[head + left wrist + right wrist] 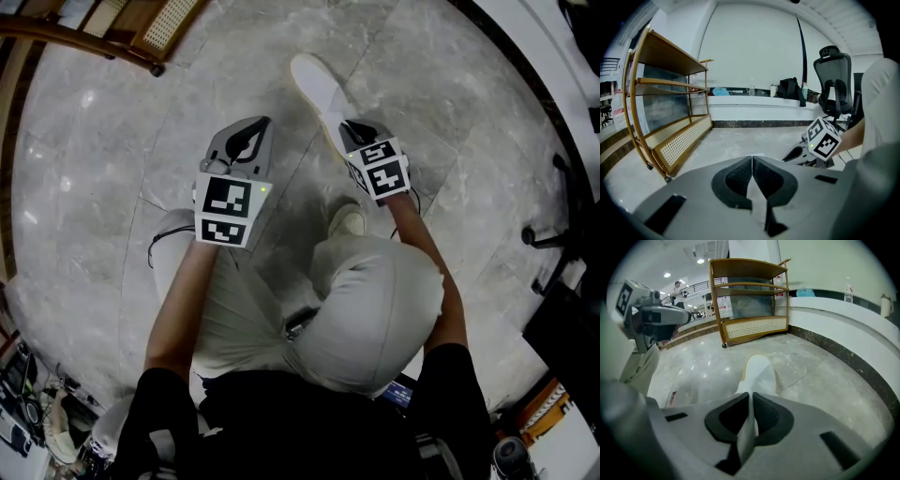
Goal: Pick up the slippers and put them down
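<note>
- Head view: a person stands on a grey marble floor (112,141) with a gripper in each hand, both pointing away and downward.
- The right gripper (356,131) holds a white flat slipper (317,86) by its near end; the slipper stretches far and to the left from the jaws, above the marble. Whether its far end touches the floor cannot be told here.
- The left gripper (251,131) hangs to the left of the slipper, apart from it, with nothing seen at its tip.
- A golden-brown wooden shelf rack (141,28) stands at the far left.
- Left gripper view: the jaws are pressed together along one line, with nothing seen between them. Beyond, to the right, the checkered marker cube (822,140) of the right gripper shows; the rack is at the left and a black office chair (834,79) at the far right.
- Right gripper view: the jaws are nearly together, pinching the slipper's thin white edge; the rest of the slipper reaches ahead over the marble.
</note>
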`<state>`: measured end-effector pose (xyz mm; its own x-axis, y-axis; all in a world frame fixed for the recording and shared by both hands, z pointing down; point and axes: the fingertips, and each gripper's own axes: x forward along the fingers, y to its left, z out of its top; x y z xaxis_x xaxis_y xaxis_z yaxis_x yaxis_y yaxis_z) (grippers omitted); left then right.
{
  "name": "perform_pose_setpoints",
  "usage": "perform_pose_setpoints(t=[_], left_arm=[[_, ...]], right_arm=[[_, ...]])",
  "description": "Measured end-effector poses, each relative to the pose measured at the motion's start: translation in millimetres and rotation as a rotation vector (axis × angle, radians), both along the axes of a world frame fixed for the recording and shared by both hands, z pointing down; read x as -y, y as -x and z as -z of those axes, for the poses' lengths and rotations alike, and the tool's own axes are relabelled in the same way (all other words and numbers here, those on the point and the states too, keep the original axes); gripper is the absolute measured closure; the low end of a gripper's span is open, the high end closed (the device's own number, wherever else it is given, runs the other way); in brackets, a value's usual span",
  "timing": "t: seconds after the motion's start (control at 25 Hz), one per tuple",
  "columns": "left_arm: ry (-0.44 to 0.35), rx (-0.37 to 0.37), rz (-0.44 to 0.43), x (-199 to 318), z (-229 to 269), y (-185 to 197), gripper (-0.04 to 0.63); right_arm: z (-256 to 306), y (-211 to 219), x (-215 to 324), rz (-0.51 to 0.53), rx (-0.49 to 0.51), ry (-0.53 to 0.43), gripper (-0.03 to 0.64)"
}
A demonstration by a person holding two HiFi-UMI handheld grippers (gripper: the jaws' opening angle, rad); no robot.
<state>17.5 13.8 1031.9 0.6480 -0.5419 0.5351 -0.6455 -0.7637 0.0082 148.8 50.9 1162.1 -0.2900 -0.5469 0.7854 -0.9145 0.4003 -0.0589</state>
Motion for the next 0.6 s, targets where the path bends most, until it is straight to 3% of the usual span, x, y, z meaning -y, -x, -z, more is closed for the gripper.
perform_pose_setpoints(t=[0.6], left_arm=[[0.02, 0.045, -0.002, -5, -19, 10, 0.589]], right_arm=[[-48, 10, -18, 0.001, 0.007, 0.072, 0.588]])
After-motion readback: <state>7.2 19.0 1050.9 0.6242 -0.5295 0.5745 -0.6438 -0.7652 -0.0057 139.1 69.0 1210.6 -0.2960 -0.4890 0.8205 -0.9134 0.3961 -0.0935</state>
